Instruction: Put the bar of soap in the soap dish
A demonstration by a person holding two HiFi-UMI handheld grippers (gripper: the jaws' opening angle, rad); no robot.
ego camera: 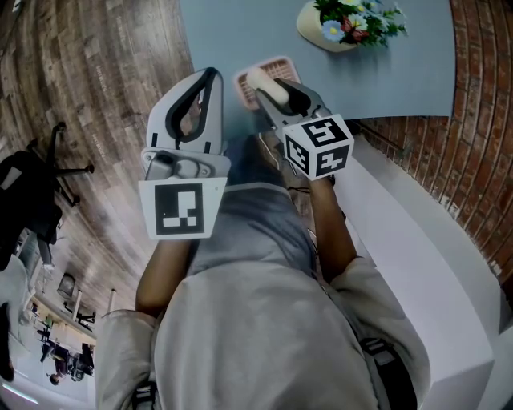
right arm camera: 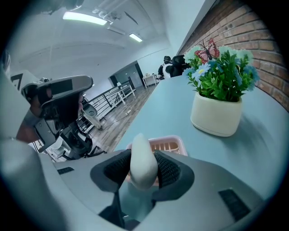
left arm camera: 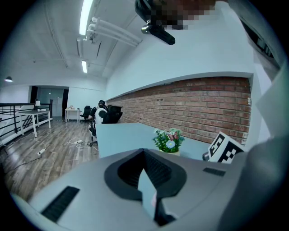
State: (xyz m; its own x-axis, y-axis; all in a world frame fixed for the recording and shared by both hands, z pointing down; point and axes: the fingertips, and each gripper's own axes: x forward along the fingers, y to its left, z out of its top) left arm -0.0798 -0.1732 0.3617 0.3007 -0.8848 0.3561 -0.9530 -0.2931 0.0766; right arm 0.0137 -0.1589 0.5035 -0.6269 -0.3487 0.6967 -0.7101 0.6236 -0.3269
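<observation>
A pale, cream-coloured bar of soap stands on edge between the black pads of my right gripper, which is shut on it. Right behind it on the blue table lies a pink slatted soap dish, with nothing in it that I can see. In the head view the soap hangs over the near part of the dish, held by the right gripper. The left gripper hovers at the table's left edge beside the dish. Its jaws meet at the tips and hold nothing.
A cream pot of artificial flowers stands on the table beyond the dish, to the right. A white ledge and a brick wall run along the right. Wood floor and a black office chair lie to the left.
</observation>
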